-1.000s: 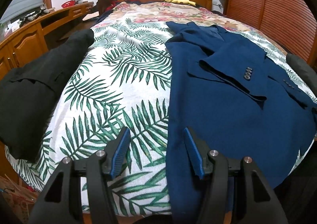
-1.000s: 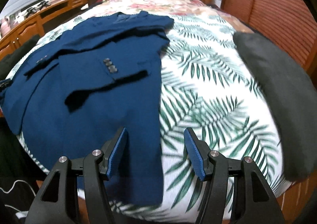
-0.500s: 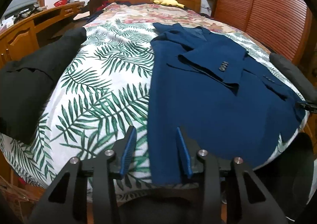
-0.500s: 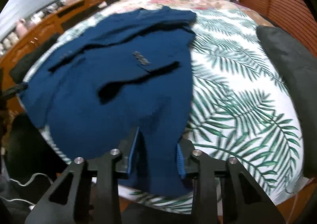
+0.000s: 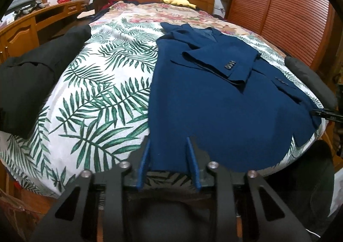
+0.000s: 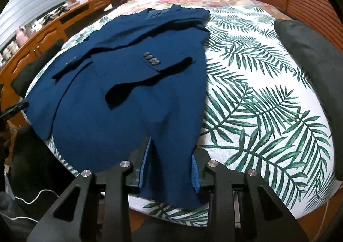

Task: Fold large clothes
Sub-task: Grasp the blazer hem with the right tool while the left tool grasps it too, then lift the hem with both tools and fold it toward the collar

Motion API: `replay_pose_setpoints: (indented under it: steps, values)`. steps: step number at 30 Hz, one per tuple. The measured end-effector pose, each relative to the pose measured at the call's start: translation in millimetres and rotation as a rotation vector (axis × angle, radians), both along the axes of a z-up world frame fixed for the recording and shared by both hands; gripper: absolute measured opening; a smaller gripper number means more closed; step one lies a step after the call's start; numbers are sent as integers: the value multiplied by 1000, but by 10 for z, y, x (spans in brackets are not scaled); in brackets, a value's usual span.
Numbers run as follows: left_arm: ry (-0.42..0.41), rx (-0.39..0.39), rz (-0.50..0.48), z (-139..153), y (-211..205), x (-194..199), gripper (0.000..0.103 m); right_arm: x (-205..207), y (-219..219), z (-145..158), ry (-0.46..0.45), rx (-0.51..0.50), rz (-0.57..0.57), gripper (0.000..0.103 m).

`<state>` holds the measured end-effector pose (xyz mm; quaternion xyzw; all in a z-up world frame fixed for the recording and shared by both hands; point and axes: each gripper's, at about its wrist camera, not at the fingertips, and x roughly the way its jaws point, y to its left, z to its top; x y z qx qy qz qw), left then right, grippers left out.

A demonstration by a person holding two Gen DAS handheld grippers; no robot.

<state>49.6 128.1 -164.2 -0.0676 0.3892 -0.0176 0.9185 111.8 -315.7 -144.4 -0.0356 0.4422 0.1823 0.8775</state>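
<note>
- A blue jacket (image 5: pixel 214 100) lies flat on the bed (image 5: pixel 96 96).
- The left gripper (image 5: pixel 169 160) jaws are closing on its hem corner.
- The right gripper (image 6: pixel 170 169) jaws pinch the opposite hem corner.

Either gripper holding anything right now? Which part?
Both are at the blue jacket, on its bottom hem. The right gripper grips the hem near one corner. The left gripper is closing its jaws over the other hem corner.

- We can't see the blue jacket (image 5: pixel 205 100) hem at the bed's (image 5: pixel 96 92) foot edge, gripper bodies cover it.
- Grey cushion (image 6: pixel 317 53) cut off at bed's right edge.
- Desk clutter (image 6: pixel 25 32) too small to tell.
</note>
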Motion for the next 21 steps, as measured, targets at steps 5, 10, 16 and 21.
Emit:
replay_pose_setpoints:
  steps: [5,10,16,21]
  values:
    - [-53,27,14,255,-78,-21,3,-4,50,132,-64,-3,0,7]
    - [-185,40,-18,856,-230,-59,2,-8,43,549,-176,75,6,2]
    - [-304,39,-55,1632,-400,70,2,-48,182,1305,-338,147,31,1]
    - [-389,71,-79,2258,-518,192,2,-127,391,1975,-472,134,65,1]
